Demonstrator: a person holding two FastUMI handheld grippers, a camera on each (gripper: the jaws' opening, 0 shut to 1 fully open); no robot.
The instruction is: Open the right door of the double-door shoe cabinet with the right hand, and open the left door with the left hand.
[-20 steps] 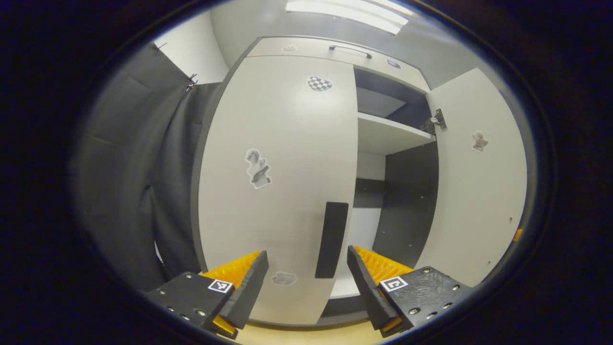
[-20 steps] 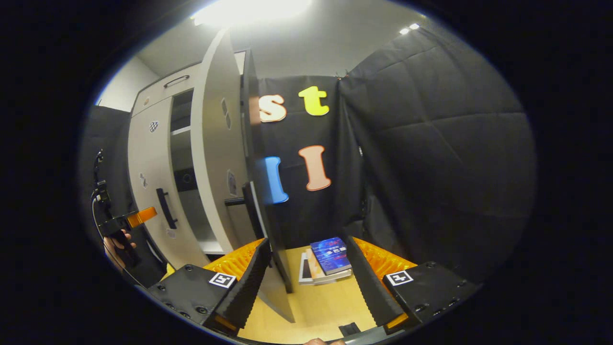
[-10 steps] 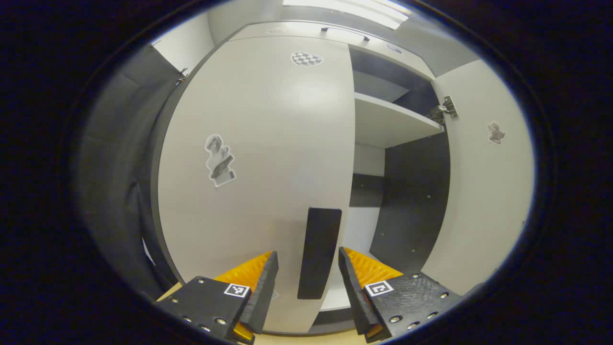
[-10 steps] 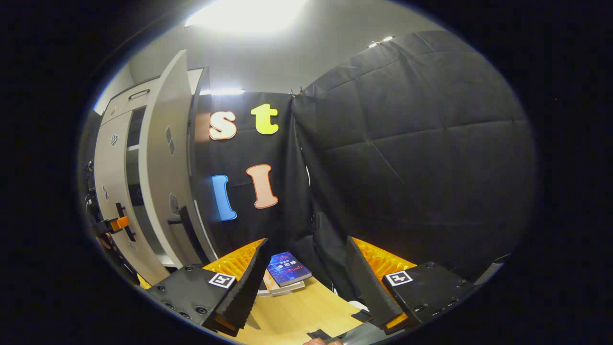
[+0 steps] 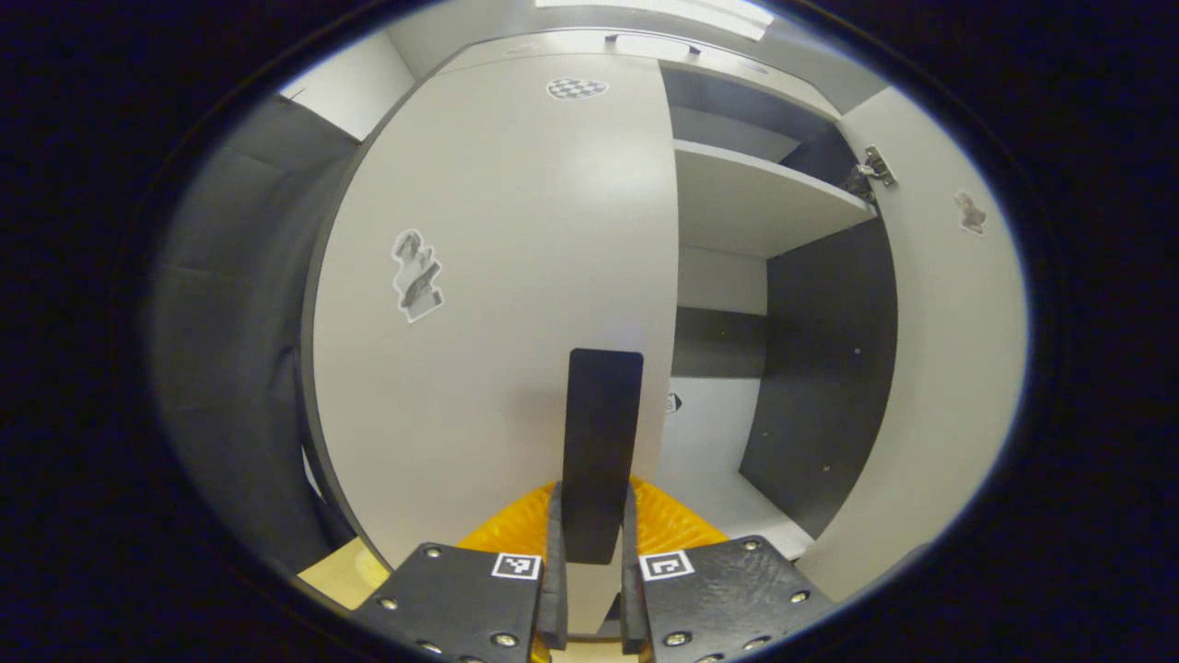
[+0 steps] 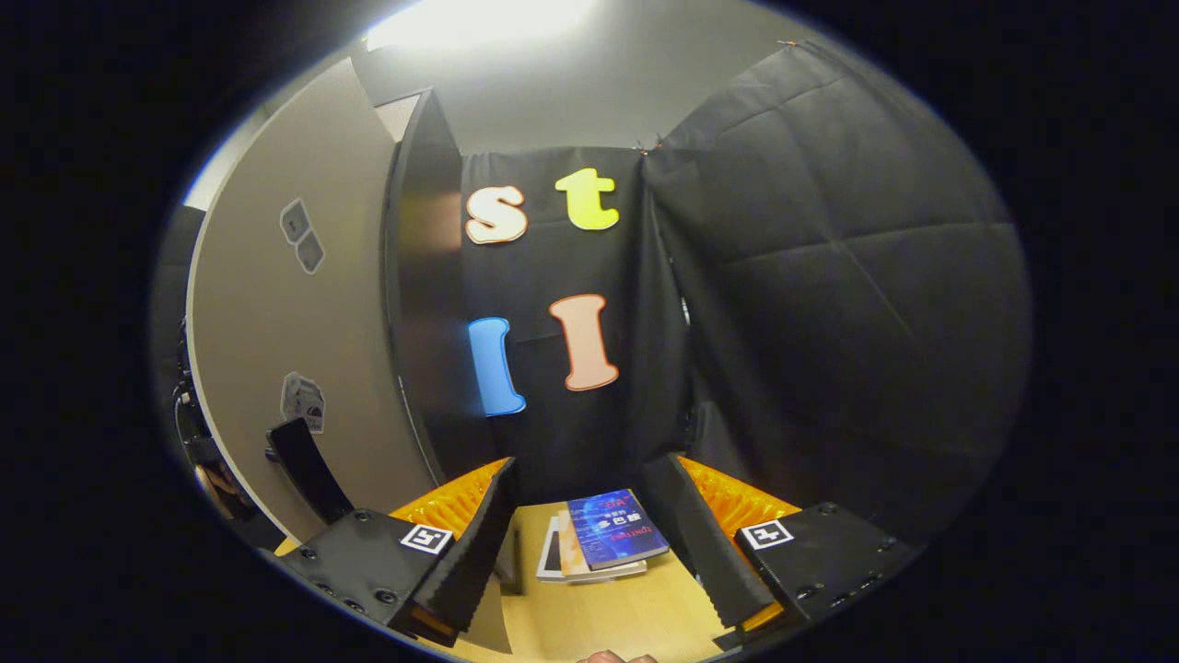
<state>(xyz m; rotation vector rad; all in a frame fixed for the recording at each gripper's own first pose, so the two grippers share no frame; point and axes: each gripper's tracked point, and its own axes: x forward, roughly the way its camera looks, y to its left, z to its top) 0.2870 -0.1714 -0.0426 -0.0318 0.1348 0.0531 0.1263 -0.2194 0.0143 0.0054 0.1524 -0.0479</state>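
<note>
With R door [image 6: 276, 304] open, L tool [image 5: 589, 552] clamps handle [image 5: 601, 451].

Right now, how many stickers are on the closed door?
2: a checkered sticker near the top of the left door, and a figure-shaped sticker on its left side. The left gripper may hide others.

Your left tongs [image 5: 589, 525] are closed, both fingers pressing on what they grip. Your right tongs [image 6: 589, 516] stand wide apart, holding nothing.
</note>
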